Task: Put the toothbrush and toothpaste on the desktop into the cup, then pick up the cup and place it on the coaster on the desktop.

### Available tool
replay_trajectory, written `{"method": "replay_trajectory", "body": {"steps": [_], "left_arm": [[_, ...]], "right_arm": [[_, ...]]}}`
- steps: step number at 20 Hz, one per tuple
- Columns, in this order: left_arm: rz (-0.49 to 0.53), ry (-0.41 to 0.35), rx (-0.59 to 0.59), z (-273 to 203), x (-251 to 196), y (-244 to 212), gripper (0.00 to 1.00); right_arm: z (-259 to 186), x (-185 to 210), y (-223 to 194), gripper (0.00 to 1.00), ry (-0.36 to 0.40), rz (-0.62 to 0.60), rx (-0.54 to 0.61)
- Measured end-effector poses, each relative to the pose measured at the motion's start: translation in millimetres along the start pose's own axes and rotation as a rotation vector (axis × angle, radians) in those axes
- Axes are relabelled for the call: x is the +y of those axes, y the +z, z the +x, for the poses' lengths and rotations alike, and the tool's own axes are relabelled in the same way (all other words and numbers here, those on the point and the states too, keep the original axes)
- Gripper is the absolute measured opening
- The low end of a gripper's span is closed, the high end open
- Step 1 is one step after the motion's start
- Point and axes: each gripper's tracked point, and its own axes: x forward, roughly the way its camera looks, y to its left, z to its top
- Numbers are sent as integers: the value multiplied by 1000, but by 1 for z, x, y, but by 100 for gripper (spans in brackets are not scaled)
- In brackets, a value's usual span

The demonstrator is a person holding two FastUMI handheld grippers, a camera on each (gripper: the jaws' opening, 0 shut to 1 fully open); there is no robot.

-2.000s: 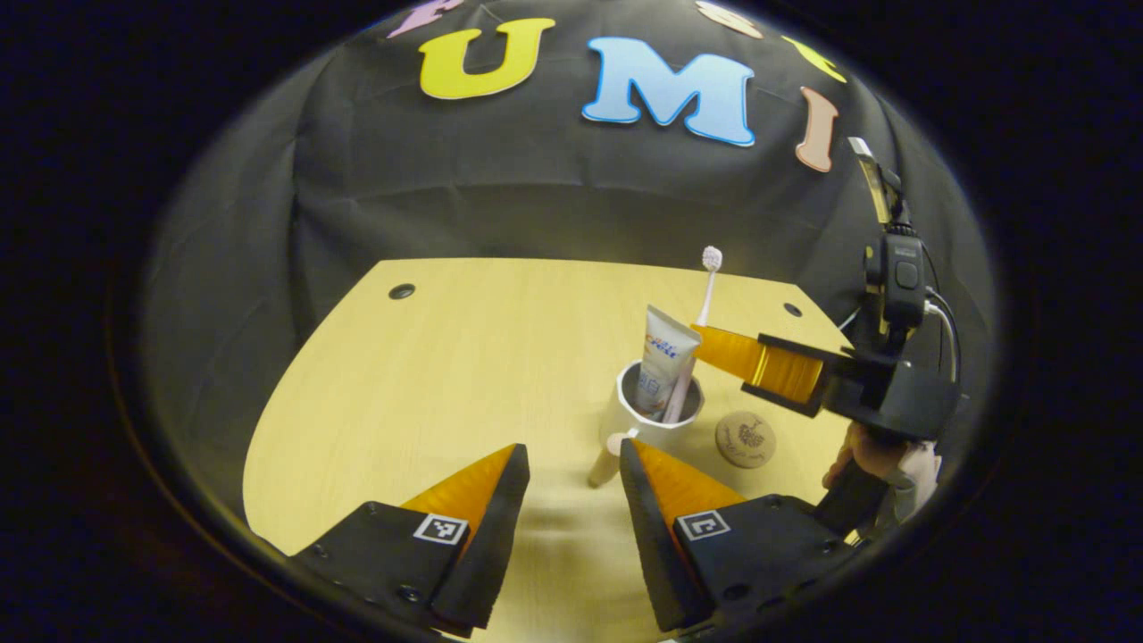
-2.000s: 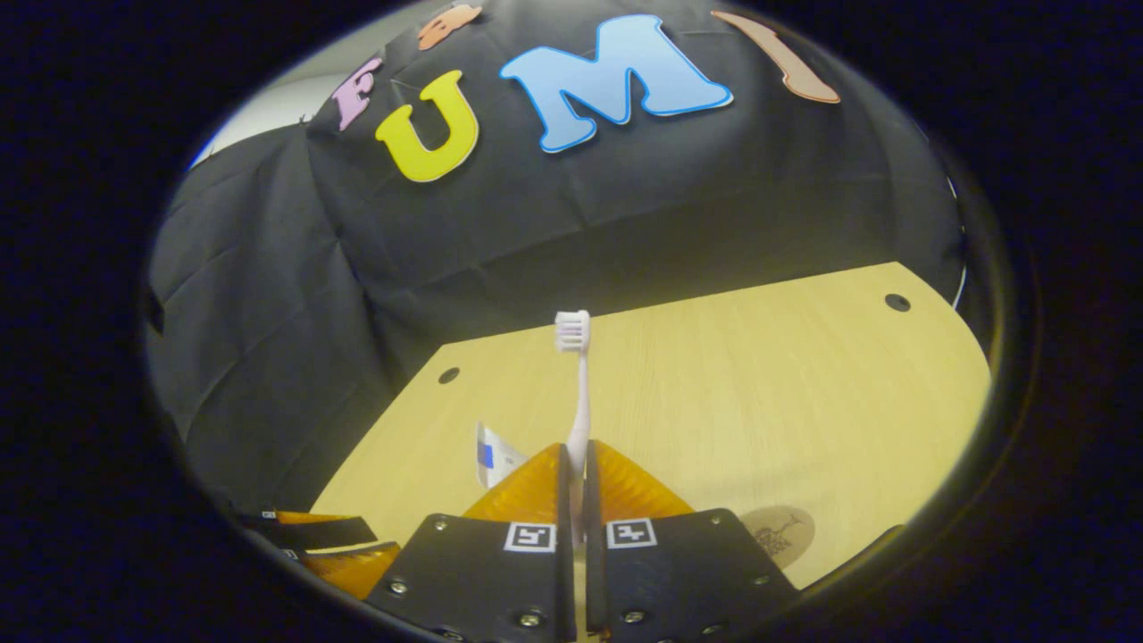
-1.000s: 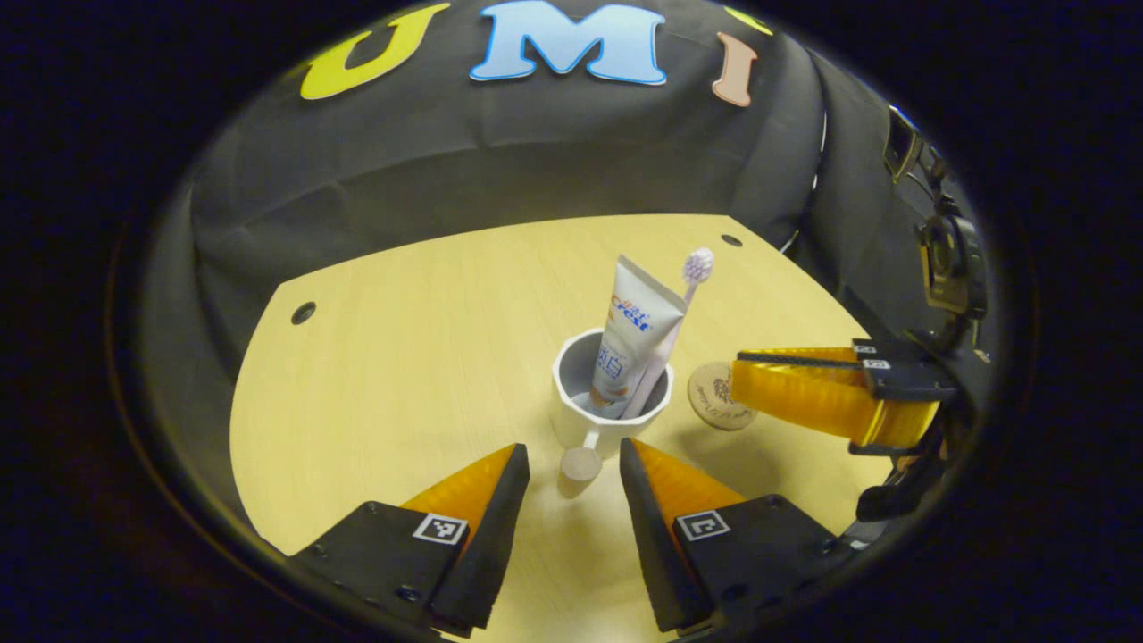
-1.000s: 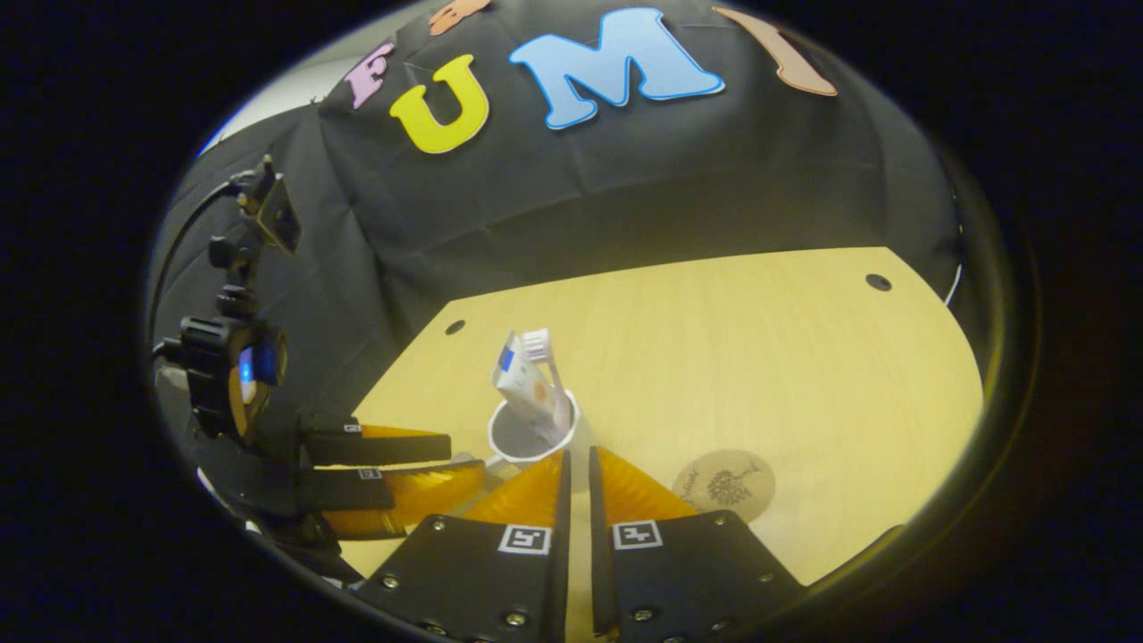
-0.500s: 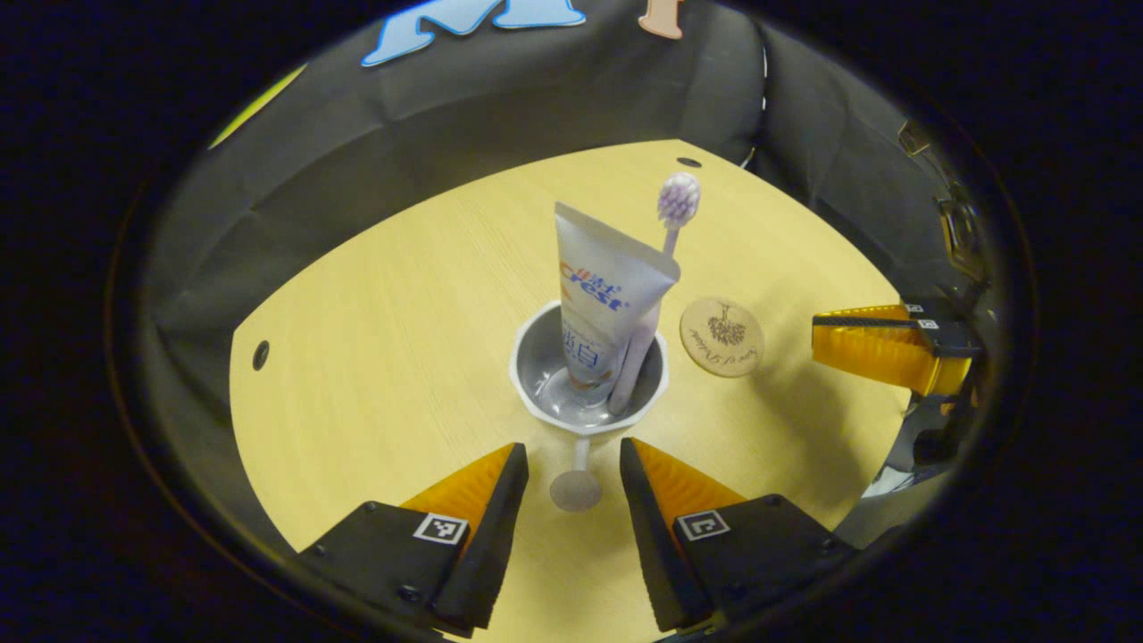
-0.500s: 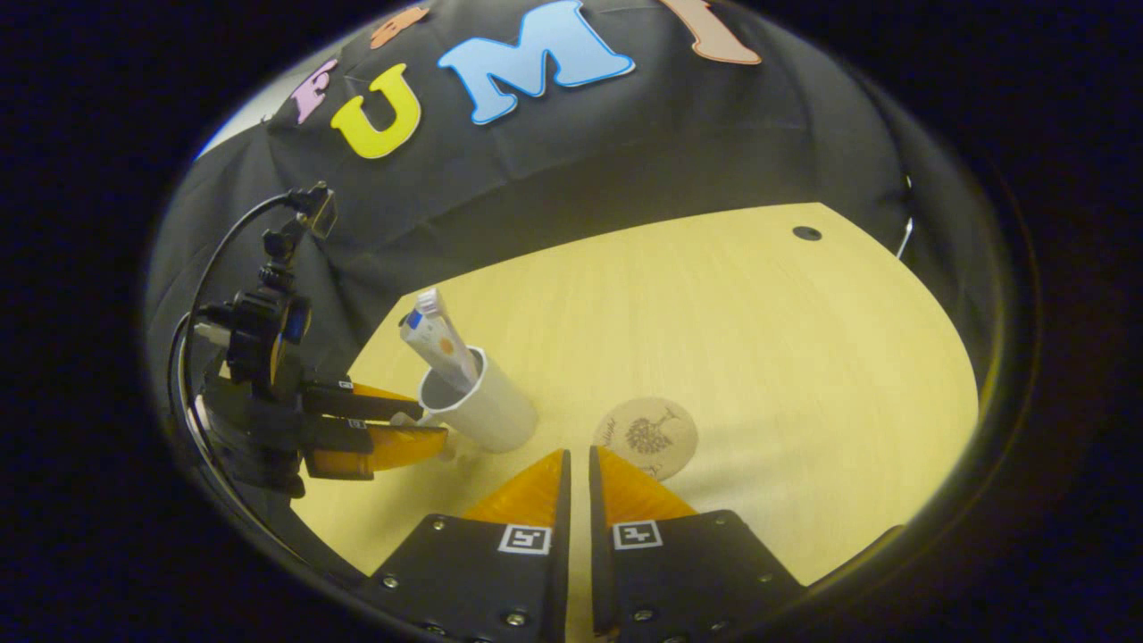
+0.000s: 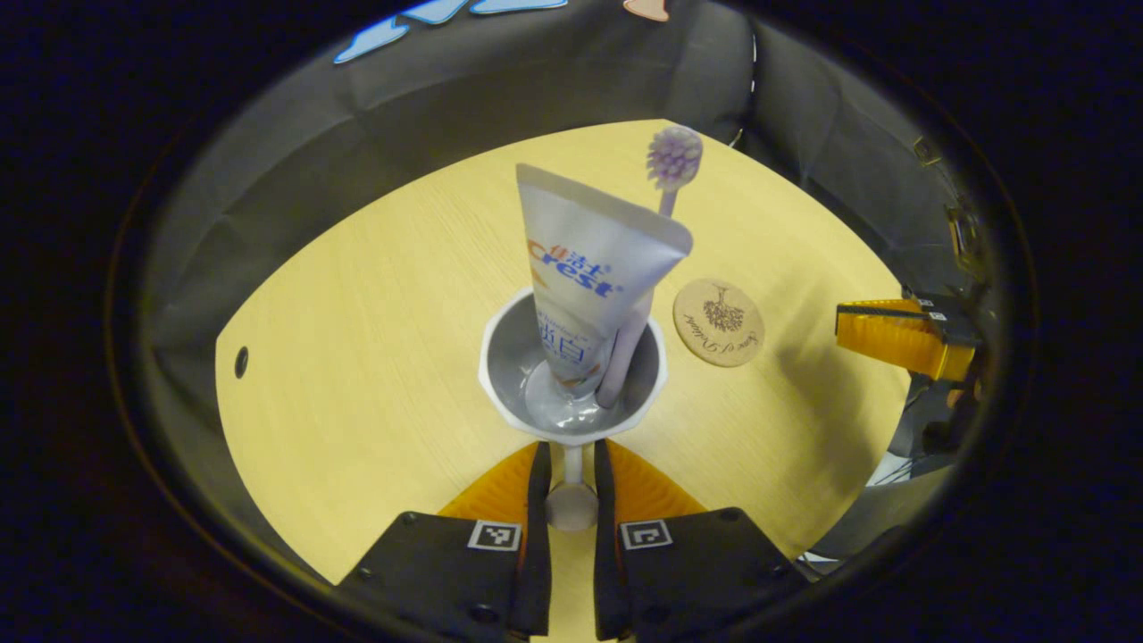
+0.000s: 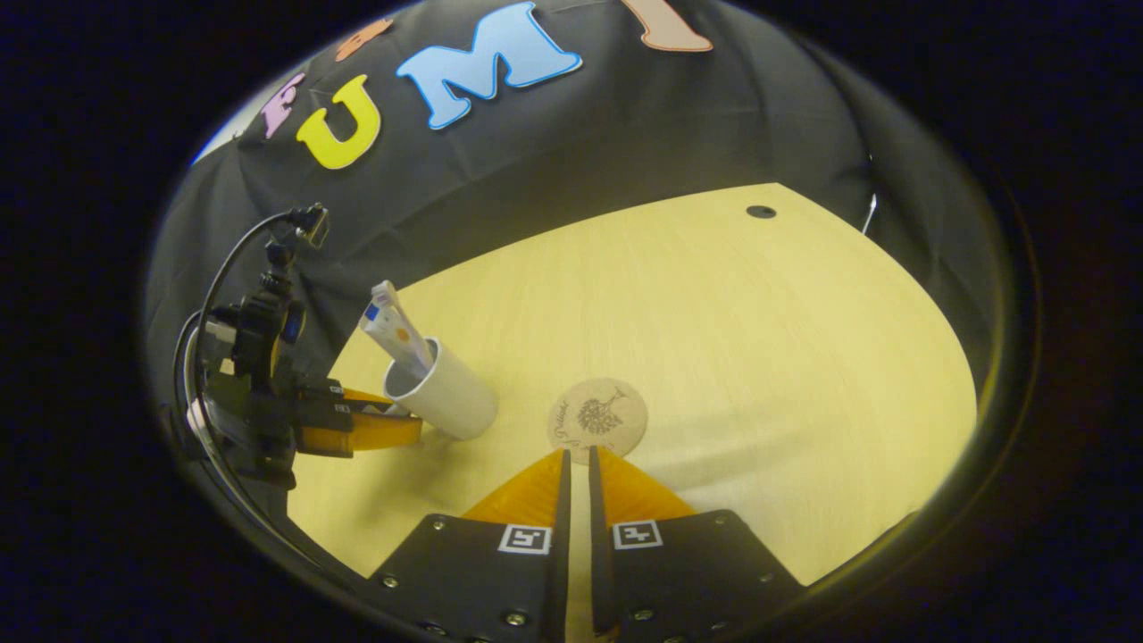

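A white cup stands on the wooden table with a toothpaste tube and a toothbrush leaning upright inside it. My left gripper is shut on the cup's handle, a thin stem ending in a round knob. A round cork coaster lies just right of the cup. In the right gripper view the cup sits left of the coaster, with the left gripper at its near side. My right gripper is shut and holds nothing, just short of the coaster.
The table has small round holes near its far corners. Black cloth walls close in behind it. The right gripper hovers past the table's right edge, beyond the coaster in the left gripper view.
My left gripper moved in and shut on the cup's handle. The right gripper let go of the toothbrush into the cup, then drew back and to the right, still shut.
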Motion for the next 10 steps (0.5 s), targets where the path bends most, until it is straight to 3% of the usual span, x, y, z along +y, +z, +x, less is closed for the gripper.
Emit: {"method": "replay_trajectory", "body": {"steps": [10], "left_arm": [[38,-27,-58,-10,-18,25,26]], "right_arm": [[-5,-12,3,11,-18,6,-7]]}}
